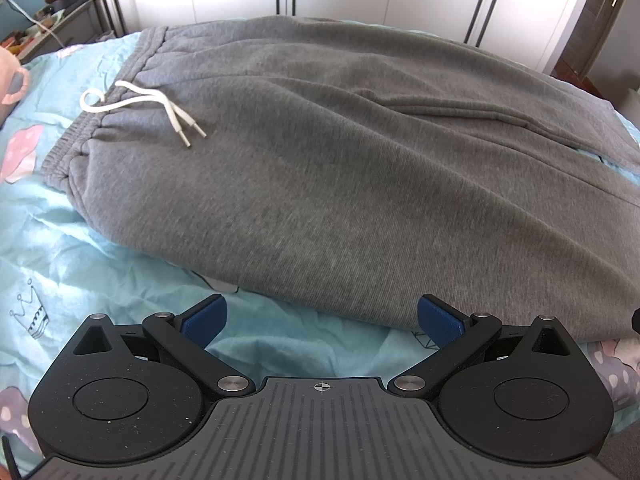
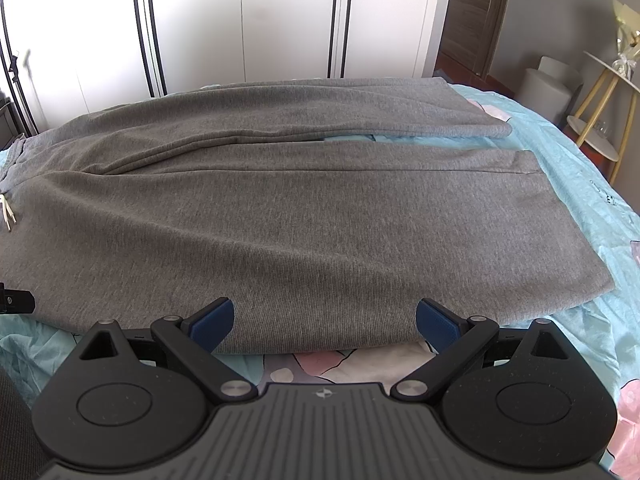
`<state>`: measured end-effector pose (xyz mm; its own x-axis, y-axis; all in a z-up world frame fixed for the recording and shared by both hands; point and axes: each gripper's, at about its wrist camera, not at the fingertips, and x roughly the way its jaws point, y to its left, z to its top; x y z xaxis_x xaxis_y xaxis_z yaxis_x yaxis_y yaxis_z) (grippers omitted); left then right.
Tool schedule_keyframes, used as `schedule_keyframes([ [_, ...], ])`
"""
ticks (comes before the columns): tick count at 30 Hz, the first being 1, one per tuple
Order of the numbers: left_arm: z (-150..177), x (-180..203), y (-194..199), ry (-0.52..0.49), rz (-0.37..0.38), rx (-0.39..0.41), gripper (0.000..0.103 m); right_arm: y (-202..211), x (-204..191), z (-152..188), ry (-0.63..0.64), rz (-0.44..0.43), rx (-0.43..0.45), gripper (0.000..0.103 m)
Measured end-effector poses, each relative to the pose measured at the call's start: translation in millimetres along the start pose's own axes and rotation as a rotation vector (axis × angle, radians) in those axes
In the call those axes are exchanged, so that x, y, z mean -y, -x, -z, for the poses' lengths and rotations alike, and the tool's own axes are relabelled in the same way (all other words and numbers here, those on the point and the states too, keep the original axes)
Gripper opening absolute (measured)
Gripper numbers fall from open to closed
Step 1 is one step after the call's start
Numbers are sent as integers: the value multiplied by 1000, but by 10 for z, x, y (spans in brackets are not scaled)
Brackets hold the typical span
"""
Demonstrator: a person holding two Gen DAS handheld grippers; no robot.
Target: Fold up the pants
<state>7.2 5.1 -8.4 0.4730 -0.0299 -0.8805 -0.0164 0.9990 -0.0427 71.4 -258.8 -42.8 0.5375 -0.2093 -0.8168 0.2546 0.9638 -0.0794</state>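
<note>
Grey sweatpants [image 1: 320, 168] lie flat across a light blue bedsheet [image 1: 60, 248], waistband to the left with a white drawstring [image 1: 148, 106]. Both legs [image 2: 320, 208] stretch to the right, the far leg [image 2: 360, 116] beside the near one. My left gripper [image 1: 322, 318] is open just in front of the near edge of the pants, close to the hip area, with nothing between its blue pads [image 1: 204, 320]. My right gripper [image 2: 324, 322] is open too, at the near edge of the near leg, its blue pads [image 2: 438, 324] over the fabric edge.
White wardrobe doors [image 2: 248, 24] stand behind the bed. A cluttered shelf [image 1: 52, 20] is at the far left, a wooden side table [image 2: 604, 100] and a brown door [image 2: 476, 12] at the right. A pink soft object [image 1: 12, 80] lies at the sheet's left edge.
</note>
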Motion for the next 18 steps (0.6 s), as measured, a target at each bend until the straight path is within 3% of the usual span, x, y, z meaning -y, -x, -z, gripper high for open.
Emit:
schedule_keyframes([
  [14,-24,5,-26,-4,-1,-10,103,-12,44,-11,-28,-17,-10,98],
  [18,-19,-2,-13,1,-4,-2,103,18,96,-9,-56,-60,0,98],
])
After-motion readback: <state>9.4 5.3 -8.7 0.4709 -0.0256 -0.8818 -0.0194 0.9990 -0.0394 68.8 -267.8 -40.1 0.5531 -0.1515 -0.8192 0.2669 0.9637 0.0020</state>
